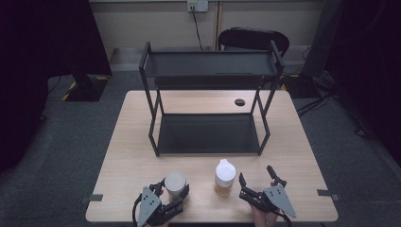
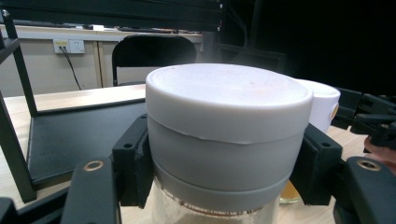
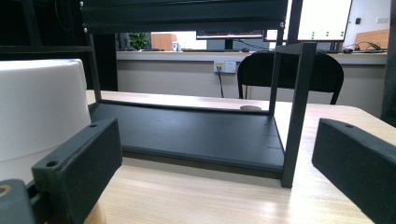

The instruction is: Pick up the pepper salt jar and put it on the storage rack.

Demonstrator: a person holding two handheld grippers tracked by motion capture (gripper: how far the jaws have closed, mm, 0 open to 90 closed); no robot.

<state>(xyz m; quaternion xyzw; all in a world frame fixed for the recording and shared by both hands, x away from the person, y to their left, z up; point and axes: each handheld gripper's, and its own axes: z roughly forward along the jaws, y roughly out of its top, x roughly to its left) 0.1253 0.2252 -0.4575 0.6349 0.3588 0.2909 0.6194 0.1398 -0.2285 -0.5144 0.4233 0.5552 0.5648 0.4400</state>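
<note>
— Jars first: how many, and where?

— Two. One grey-lidded jar [image 1: 175, 184] near the front edge of the desk [image 1: 132, 156], left of centre, and one white-capped jar [image 1: 224, 177] with amber contents just beside it to the right. One black two-level rack [image 1: 208, 113] stands toward the back edge.

— And the tongs?

— Two as well. The left tongs [image 1: 172, 194] are closed around the grey lid [image 2: 229, 135], one jaw pressed on each side. The right tongs [image 1: 257, 182] are spread wide with nothing between them, sitting right of the white-capped jar.

— What might go wrong?

— My guess is that the hold is on the lid, not the glass body. If the lid is loose, a lift could pull it off or tip the jar. The jars also stand close, so a sideways swing could knock the neighbour.

— Anything about the rack?

— Its top shelf sits low; a tall lift could strike it.
</note>
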